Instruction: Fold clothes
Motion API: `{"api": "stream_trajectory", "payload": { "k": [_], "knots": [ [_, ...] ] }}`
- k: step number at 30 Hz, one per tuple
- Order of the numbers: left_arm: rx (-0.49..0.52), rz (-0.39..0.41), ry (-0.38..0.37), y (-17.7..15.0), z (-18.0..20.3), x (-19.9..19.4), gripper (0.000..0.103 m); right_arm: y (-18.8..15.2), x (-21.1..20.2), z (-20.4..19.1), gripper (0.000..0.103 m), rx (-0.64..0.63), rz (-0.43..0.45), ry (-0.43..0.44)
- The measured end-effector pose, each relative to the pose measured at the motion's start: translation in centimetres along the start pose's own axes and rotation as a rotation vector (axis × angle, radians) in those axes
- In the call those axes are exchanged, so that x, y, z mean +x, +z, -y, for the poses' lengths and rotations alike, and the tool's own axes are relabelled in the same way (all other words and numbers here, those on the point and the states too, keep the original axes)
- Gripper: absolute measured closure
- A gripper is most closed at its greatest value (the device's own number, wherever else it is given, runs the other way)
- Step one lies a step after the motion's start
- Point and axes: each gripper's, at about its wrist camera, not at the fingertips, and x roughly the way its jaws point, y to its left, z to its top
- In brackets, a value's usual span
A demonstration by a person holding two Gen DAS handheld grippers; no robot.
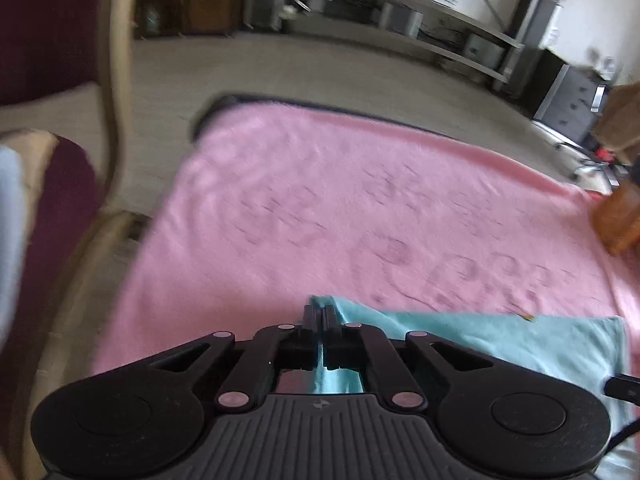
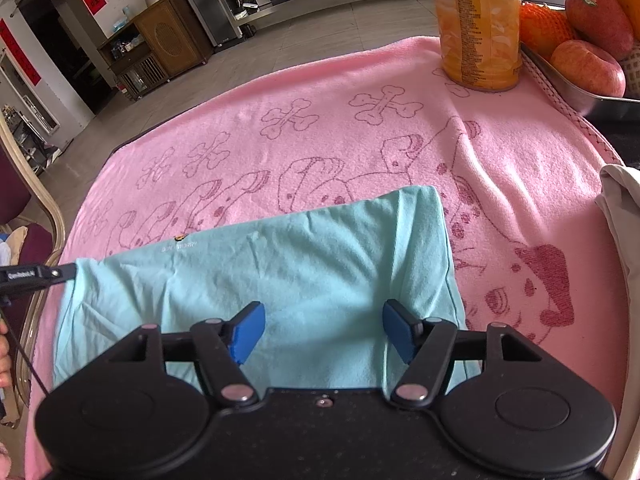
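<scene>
A light teal garment (image 2: 280, 276) lies folded on a pink blanket (image 2: 360, 140) that covers the table. In the left wrist view my left gripper (image 1: 321, 316) is shut on the teal garment (image 1: 500, 344) at its left corner, with cloth pinched between the black fingers. In the right wrist view my right gripper (image 2: 323, 330) stands open just above the near edge of the garment, blue pads (image 2: 248, 332) spread wide with only cloth beneath them. The left gripper's tip (image 2: 38, 274) shows at the garment's left corner.
A tall orange juice bottle (image 2: 478, 24) and a metal tray of fruit (image 2: 576, 92) stand at the far right of the blanket. A beige cloth (image 2: 624, 216) lies at the right edge. A chair (image 1: 60, 200) stands left of the table.
</scene>
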Motion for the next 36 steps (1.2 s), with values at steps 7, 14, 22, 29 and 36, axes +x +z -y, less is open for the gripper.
{"api": "stream_trajectory", "payload": {
  "k": [7,14,22,29,36],
  "knots": [
    [-0.042,-0.011,0.073,-0.1,-1.5,0.2,0.096,-0.1,0.0,-0.1,0.039,-0.013,-0.001,-0.003],
    [-0.1,0.107,0.006,-0.3,-1.9,-4.7,0.095,0.8,-1.5,0.9,0.039,0.046,0.033,0.007],
    [0.059,0.11,-0.18,-1.0,3.1,-2.5,0.088,2.5,-3.2,4.8,0.093,0.194,0.254,-0.017],
    [-0.011,0.032,-0.078,-1.6,0.2,1.0,0.092,2.7,1.8,4.9,0.092,0.208,0.12,0.173],
    [0.008,0.03,-0.008,-1.7,0.4,-2.4,0.096,2.8,-1.3,7.8,0.094,0.307,0.207,-0.062]
  ]
}}
